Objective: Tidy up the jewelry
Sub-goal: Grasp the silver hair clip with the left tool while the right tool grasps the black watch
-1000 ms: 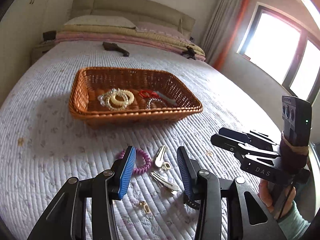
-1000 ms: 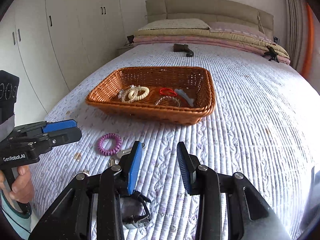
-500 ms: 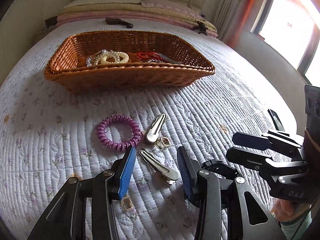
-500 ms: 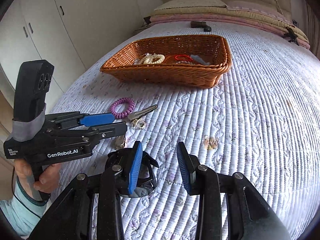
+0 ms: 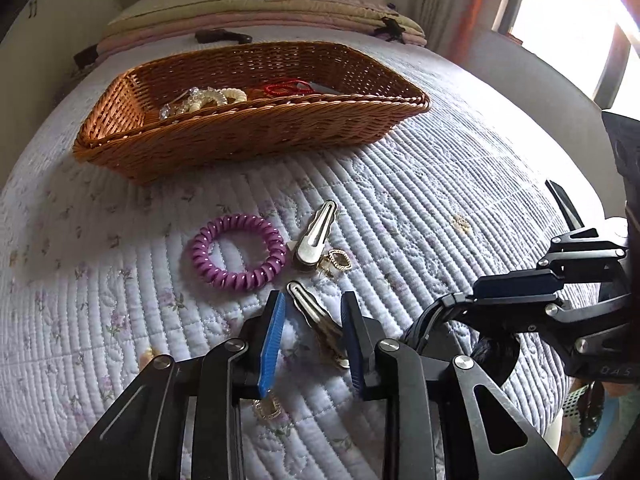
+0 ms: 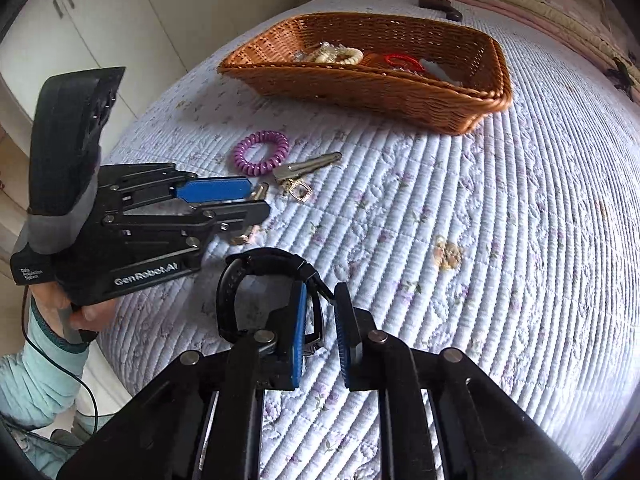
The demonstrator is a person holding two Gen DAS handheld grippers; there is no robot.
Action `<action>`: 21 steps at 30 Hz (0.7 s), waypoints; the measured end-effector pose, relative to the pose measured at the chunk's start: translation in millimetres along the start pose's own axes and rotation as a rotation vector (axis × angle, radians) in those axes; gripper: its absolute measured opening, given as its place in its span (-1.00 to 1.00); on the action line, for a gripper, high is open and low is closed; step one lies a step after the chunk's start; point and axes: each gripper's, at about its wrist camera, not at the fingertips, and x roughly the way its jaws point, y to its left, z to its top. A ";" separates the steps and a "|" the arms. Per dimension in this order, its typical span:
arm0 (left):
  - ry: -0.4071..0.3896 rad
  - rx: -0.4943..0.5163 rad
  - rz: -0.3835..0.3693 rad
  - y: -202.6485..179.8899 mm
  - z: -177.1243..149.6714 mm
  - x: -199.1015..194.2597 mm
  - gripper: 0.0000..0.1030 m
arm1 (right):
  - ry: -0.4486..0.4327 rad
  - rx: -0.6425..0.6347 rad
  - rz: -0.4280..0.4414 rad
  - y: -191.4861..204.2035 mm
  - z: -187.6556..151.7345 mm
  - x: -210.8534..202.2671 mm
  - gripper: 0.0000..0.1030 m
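Observation:
My left gripper [image 5: 312, 316] is open and low over the quilt, its jaws either side of a silver hair clip [image 5: 316, 320]. A second silver clip [image 5: 316, 236], a gold ring [image 5: 340, 264], a purple coil hair tie [image 5: 236, 252] and a gold earring [image 5: 268, 408] lie around it. My right gripper [image 6: 320, 308] is open, its jaws astride the strap of a black watch [image 6: 256, 276] on the bed edge. The wicker basket [image 5: 256, 132] beyond holds a pearl bracelet [image 5: 216, 98] and a red band [image 5: 288, 88].
The bed's near edge runs just behind both grippers. Pillows and folded blankets [image 5: 264, 12] line the far end. A dark object [image 5: 222, 36] lies behind the basket. White wardrobes [image 6: 80, 20] stand left of the bed.
Both grippers have dropped toward the quilt and moved forward. The left one now straddles the silver clip; the right one has narrowed and now straddles the watch strap.

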 end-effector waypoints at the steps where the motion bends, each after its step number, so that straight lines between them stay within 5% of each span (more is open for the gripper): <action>1: 0.002 0.001 -0.002 2.3 -1.5 -2.5 -0.49 | 0.012 0.024 -0.021 -1.8 -1.6 0.3 -0.67; 11: 0.003 0.055 0.028 -7.3 -11.8 -4.8 -0.48 | -0.006 0.087 -0.082 0.1 -15.6 1.3 -0.67; 21: -0.036 0.058 0.065 -11.0 -21.5 -6.3 -0.63 | -0.085 0.126 -0.033 -5.7 -15.2 6.3 -0.70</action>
